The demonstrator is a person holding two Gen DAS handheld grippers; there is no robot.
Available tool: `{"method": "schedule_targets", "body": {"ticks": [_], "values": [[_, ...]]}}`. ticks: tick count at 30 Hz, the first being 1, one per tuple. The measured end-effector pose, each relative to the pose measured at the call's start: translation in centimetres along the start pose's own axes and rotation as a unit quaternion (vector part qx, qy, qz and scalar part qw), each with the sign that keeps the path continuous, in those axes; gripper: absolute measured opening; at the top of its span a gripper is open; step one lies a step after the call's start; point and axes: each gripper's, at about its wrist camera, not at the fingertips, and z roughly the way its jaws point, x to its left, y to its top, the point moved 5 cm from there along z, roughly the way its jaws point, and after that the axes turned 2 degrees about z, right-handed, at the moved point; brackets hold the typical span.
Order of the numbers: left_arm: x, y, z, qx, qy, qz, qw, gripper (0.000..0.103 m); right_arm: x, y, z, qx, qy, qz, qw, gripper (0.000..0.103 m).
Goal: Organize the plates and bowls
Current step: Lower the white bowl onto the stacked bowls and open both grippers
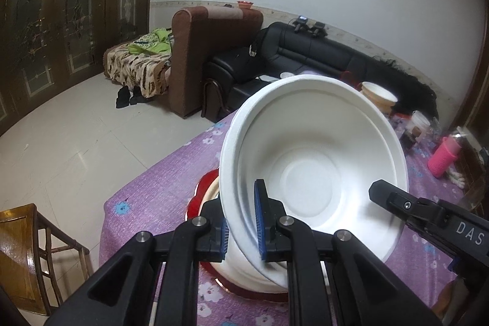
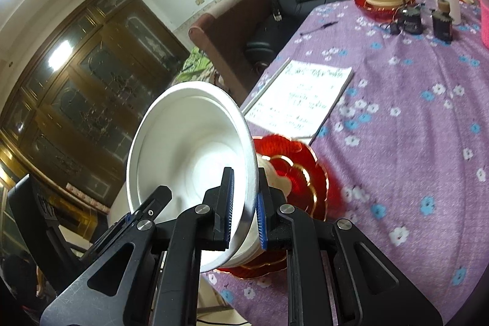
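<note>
The left gripper (image 1: 241, 226) has its jaws narrow, pinched on the near rim of the white bowl (image 1: 308, 173), one pad inside the wall and one outside. The bowl stands tilted between the jaws, raised over more bowls nested on a red plate (image 1: 195, 197) on the bench. Opposite, the right gripper (image 2: 244, 217) pinches the other rim likewise. The bowl looks light, thin and easily crushed; the rim seems the only sound hold, gripped gently.
</note>
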Motion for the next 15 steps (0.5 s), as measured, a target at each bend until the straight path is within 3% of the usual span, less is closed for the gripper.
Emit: {"method": "schedule_targets", "body": {"ticks": [15], "values": [[2.4,-1.9,2.6,0.082,-0.004,-0.014,0.9965,0.015,-0.1,-2.3,3.7,0.046,-0.027,-0.016,0.998,0.013]]}}
